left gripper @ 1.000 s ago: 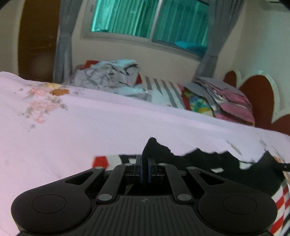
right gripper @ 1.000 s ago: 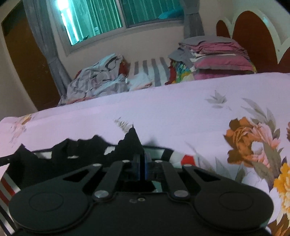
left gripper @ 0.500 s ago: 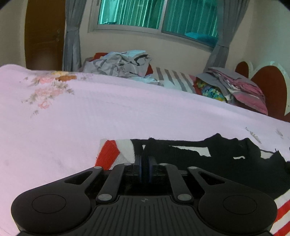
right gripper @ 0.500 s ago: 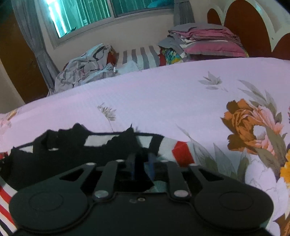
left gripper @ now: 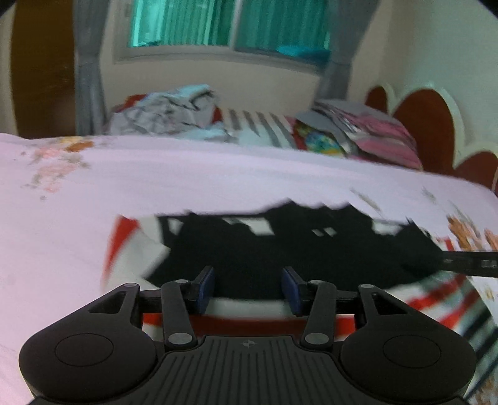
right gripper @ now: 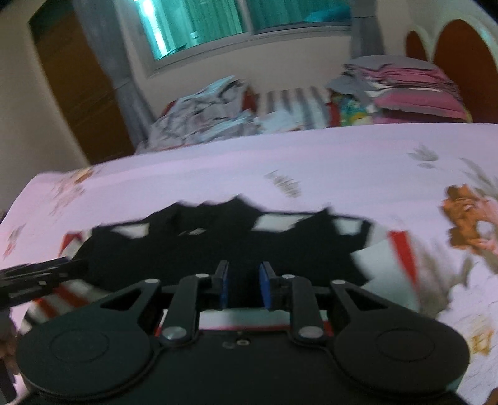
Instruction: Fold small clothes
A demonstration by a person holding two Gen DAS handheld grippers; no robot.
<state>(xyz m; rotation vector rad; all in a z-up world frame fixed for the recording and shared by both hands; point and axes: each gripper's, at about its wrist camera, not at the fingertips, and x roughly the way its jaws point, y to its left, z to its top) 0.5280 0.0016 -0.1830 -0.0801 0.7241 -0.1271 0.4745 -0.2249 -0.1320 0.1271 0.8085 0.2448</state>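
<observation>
A small black garment [left gripper: 280, 249] with red and white striped sleeves and hem lies spread flat on the pink floral bedsheet [left gripper: 186, 180]. My left gripper [left gripper: 249, 290] hovers over its near edge; its jaws are opening, with nothing pinched between the blue pads [left gripper: 206, 288]. In the right wrist view the same garment [right gripper: 193, 252] lies below my right gripper [right gripper: 244, 285], whose jaws stand slightly apart and free of the cloth. A finger of the right gripper [left gripper: 467, 264] pokes in at the right edge of the left view. Both views are motion-blurred.
A crumpled grey cloth heap [left gripper: 168, 115], a striped pillow [left gripper: 261, 127] and a stack of pink and grey folded clothes [right gripper: 411, 90] sit along the far side of the bed. A red scalloped headboard [left gripper: 426, 124] stands at the right, under a curtained window [left gripper: 230, 28].
Both grippers were shut on the garment's black edge and held it up; they laid it flat, let go and drew back toward the near edge. The left jaws stand much wider.
</observation>
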